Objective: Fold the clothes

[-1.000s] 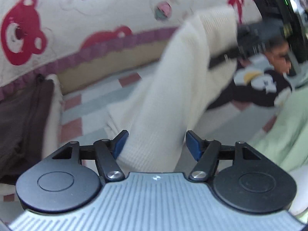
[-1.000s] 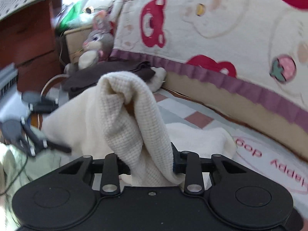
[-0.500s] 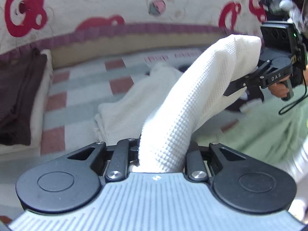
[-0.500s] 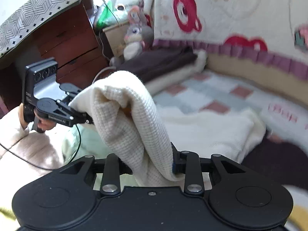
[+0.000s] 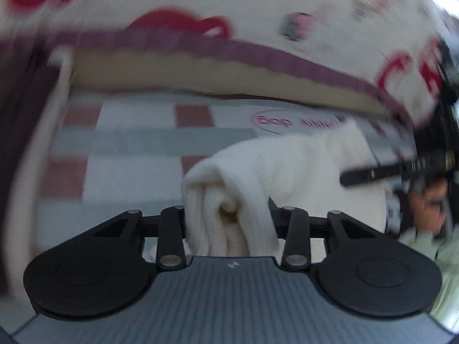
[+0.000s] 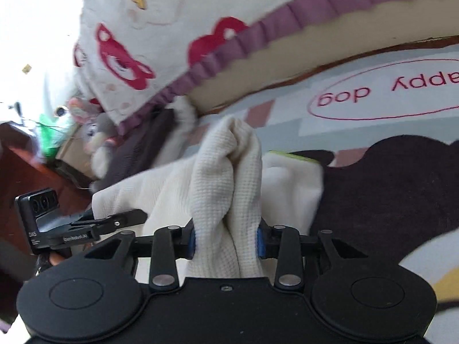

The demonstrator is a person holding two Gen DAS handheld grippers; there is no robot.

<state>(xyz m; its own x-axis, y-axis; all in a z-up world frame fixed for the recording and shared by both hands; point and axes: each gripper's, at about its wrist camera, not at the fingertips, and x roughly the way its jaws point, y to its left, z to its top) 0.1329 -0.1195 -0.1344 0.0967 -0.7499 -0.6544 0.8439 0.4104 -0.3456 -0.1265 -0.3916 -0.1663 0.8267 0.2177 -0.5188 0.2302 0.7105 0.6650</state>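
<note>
A cream waffle-knit garment [image 5: 287,169] stretches between both grippers over the checked bedspread. My left gripper [image 5: 228,220] is shut on a bunched fold of it; the fingertips are buried in cloth. My right gripper [image 6: 225,238] is shut on another thick fold of the same cream garment [image 6: 226,177], blue pads pressed against it on both sides. In the right wrist view the left gripper [image 6: 86,229] shows at the lower left, beside the garment's edge. The right gripper's black finger [image 5: 378,173] appears at the right of the left wrist view.
A bear-print quilt [image 5: 258,14] with a purple frill lies at the back of the bed. Dark brown clothes [image 6: 387,195] lie to the right, more dark clothing [image 6: 143,149] and a plush rabbit [image 6: 97,134] at the left. A wooden cabinet [image 6: 17,172] stands far left.
Both grippers have swung down toward the bed, lowering the cream garment, which hung raised between them before. A second ago the left gripper was open; it closed on the cloth.
</note>
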